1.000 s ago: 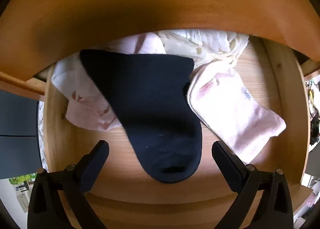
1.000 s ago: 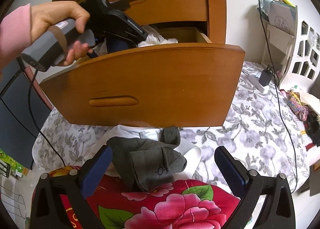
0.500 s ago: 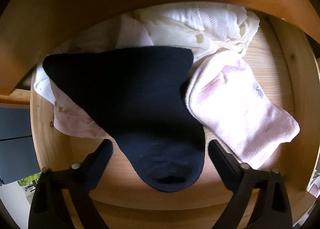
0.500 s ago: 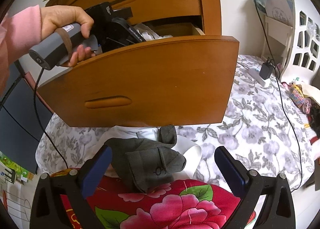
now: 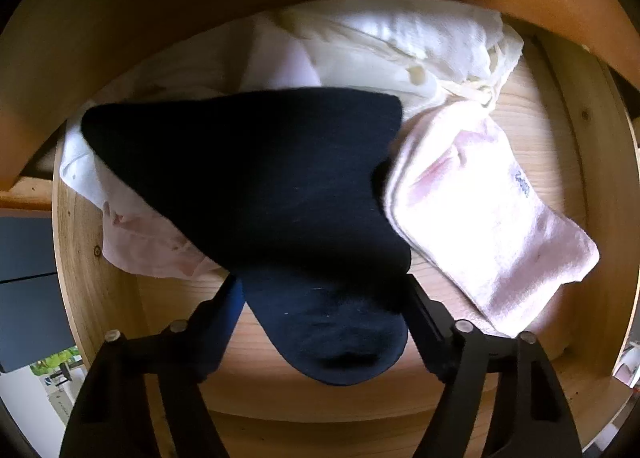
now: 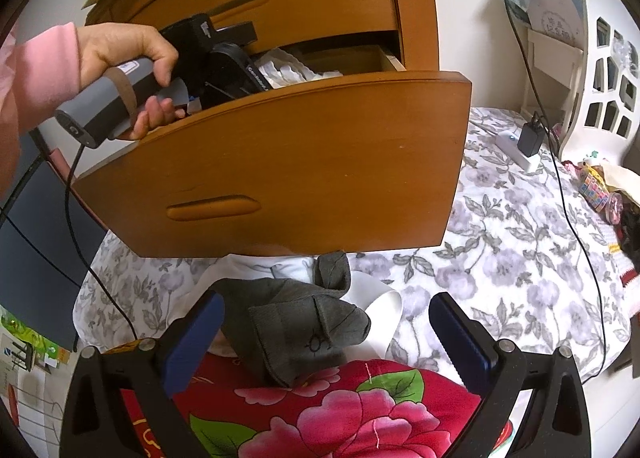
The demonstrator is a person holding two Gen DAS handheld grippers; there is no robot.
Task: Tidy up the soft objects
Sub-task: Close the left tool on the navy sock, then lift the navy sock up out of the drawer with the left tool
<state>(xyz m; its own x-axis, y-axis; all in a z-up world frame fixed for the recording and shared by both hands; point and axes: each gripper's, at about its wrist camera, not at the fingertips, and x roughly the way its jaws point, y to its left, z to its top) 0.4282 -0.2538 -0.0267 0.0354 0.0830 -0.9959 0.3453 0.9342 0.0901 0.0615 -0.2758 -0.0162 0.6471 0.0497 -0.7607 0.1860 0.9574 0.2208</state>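
Note:
In the left wrist view a dark navy sock (image 5: 256, 194) lies in the open wooden drawer (image 5: 92, 258) over pale clothes, next to a pink sock (image 5: 492, 210). My left gripper (image 5: 324, 290) is inside the drawer, its fingers narrowed to either side of the navy sock's foot, touching it. In the right wrist view the left gripper body (image 6: 216, 62) reaches over the drawer front (image 6: 300, 162). My right gripper (image 6: 324, 318) is open above a grey sock (image 6: 292, 326) that lies on white cloth on the bed.
White and cream garments (image 5: 400, 46) fill the drawer's back. A red floral quilt (image 6: 320, 410) lies under the right gripper. A grey floral bedspread (image 6: 512, 250) carries a charger (image 6: 528, 138) and cables. A white shelf (image 6: 560, 30) stands at the right.
My left gripper has moved deeper into the drawer and its fingers have narrowed from wide open to the navy sock's sides. The right gripper has stayed open over the grey sock.

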